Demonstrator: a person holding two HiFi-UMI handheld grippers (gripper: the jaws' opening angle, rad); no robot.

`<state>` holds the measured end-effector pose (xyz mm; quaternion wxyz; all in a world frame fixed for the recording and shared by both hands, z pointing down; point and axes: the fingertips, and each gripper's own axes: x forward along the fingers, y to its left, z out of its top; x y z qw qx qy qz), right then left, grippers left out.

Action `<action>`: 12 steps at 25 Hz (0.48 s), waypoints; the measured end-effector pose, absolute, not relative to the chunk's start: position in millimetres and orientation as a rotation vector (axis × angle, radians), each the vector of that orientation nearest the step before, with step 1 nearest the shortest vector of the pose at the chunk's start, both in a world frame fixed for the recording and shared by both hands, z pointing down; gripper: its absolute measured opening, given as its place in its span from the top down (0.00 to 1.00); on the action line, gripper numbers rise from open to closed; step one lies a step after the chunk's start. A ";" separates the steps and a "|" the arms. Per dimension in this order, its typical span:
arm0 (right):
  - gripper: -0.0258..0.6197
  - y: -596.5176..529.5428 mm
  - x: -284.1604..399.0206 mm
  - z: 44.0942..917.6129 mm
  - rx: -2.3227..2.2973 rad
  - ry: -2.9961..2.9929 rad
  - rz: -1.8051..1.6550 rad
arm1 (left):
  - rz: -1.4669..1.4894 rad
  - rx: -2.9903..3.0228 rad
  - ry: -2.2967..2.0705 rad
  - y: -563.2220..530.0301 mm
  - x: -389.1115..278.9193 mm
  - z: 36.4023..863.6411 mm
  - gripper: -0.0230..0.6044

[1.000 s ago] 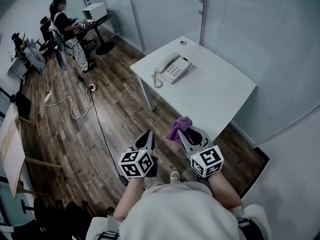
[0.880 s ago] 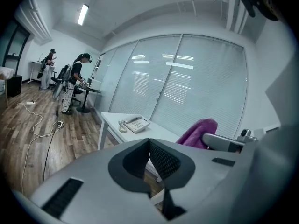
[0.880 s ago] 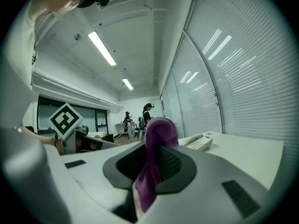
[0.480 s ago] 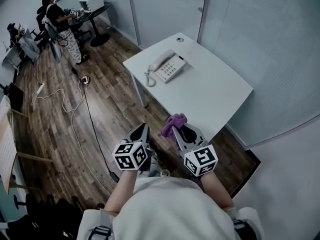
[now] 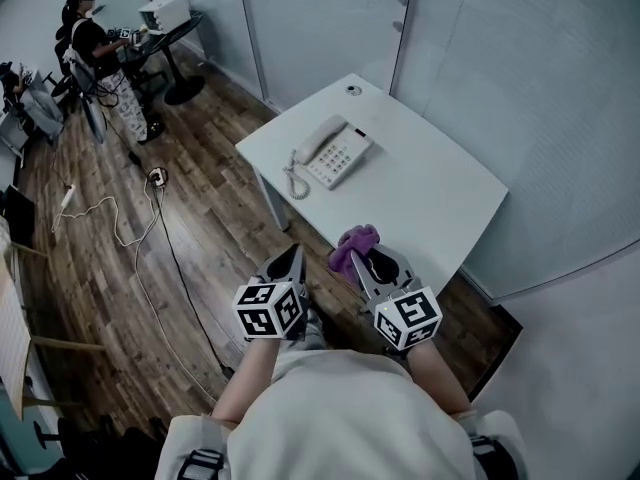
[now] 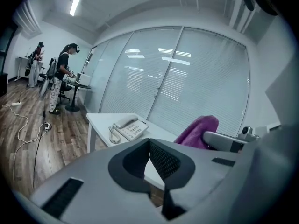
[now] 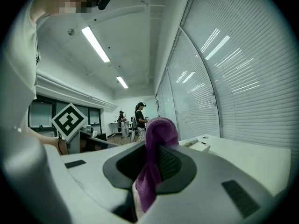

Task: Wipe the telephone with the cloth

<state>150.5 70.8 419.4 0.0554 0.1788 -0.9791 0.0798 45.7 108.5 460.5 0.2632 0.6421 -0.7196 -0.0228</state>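
While both grippers hang at the near edge of the white table, neither touches the phone.

Left gripper: jaws fully together and empty, pointing toward the table from over the wood floor.

Right gripper: jaws clamped on the purple cloth. In the right gripper view the cloth bunches up above the pads and a fold hangs down below them.

2 marker cubes, 1 per gripper, sit side by side close to the person's chest.

White corded telephone lies on the far-left part of the table. Handset is on its cradle, keypad faces up, and the coiled cord loops off its left end. It is well apart from both grippers, with bare tabletop between.

Small round fitting sits near the table's far corner. Glass partition with blinds runs behind the table.

Black cable trails across the floor. Another person stands at a desk in the far left corner.
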 end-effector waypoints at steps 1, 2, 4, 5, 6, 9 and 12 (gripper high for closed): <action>0.86 64.0 141.8 419.5 0.539 -2.968 0.241 | -0.057 1.742 -1.939 101.1 38.2 459.6 0.93; 0.86 57.8 132.5 418.6 0.536 -2.966 0.238 | -0.050 1.755 -1.934 94.1 30.3 457.6 0.93; 0.86 45.6 113.1 414.6 0.537 -2.968 0.221 | -0.030 1.786 -1.931 80.4 13.7 453.6 0.93; 0.86 38.8 103.9 412.1 0.545 -2.970 0.211 | -0.022 1.796 -1.931 73.5 5.3 452.7 0.93; 0.86 31.1 95.2 409.5 0.558 -2.972 0.205 | -0.018 1.801 -1.928 66.3 -3.1 452.3 0.93; 0.86 8.2 70.7 403.6 0.607 -2.970 0.203 | -0.021 1.806 -1.908 45.3 -27.4 452.3 0.93; 0.86 -12.2 46.7 403.5 0.638 -2.957 0.189 | -0.008 1.813 -1.880 26.3 -51.4 456.6 0.93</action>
